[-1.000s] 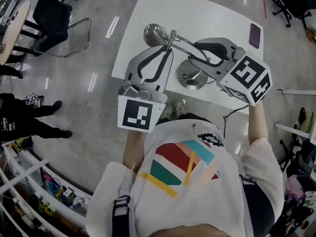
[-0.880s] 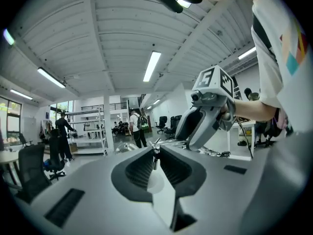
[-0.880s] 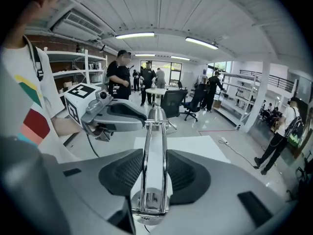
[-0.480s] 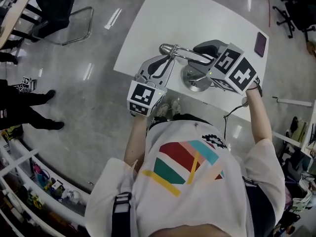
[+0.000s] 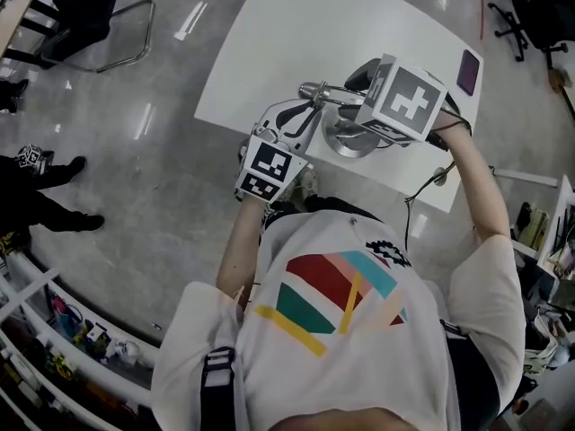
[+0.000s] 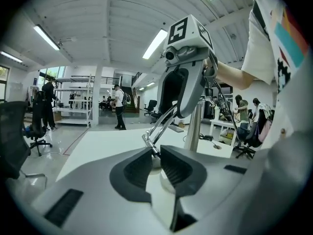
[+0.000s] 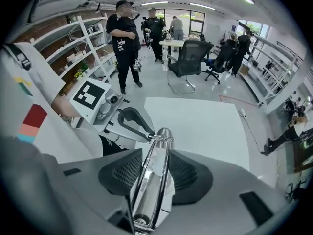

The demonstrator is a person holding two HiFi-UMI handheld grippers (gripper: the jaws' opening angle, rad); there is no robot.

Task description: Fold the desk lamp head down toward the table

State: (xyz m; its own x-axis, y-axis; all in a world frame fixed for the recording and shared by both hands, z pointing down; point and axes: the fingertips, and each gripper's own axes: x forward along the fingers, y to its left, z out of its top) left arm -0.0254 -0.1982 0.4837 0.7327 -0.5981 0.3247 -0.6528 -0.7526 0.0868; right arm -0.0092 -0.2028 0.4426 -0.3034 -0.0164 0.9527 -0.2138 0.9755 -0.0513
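A chrome desk lamp stands with its round base (image 5: 349,144) near the front edge of the white table (image 5: 296,25). Its small lamp head (image 5: 310,89) points left, low over the table. My left gripper (image 5: 309,108) is shut on the joint at the lamp head (image 7: 164,132), and in the left gripper view its jaws (image 6: 155,153) pinch the end of the chrome rods. My right gripper (image 5: 358,86) points steeply down, shut on the lamp arm (image 7: 152,180), whose twin rods run between its pads. The upright pole (image 6: 195,126) rises behind.
A purple phone (image 5: 467,71) lies at the table's far right corner. A cable (image 5: 422,187) hangs off the near edge. A black chair (image 5: 85,12) stands on the floor to the left, where a person (image 5: 36,187) also stands. Shelving (image 5: 63,330) runs along the lower left.
Both grippers have come down with the lamp. The lamp head has sunk toward the table, and the right gripper has tipped over to point steeply down.
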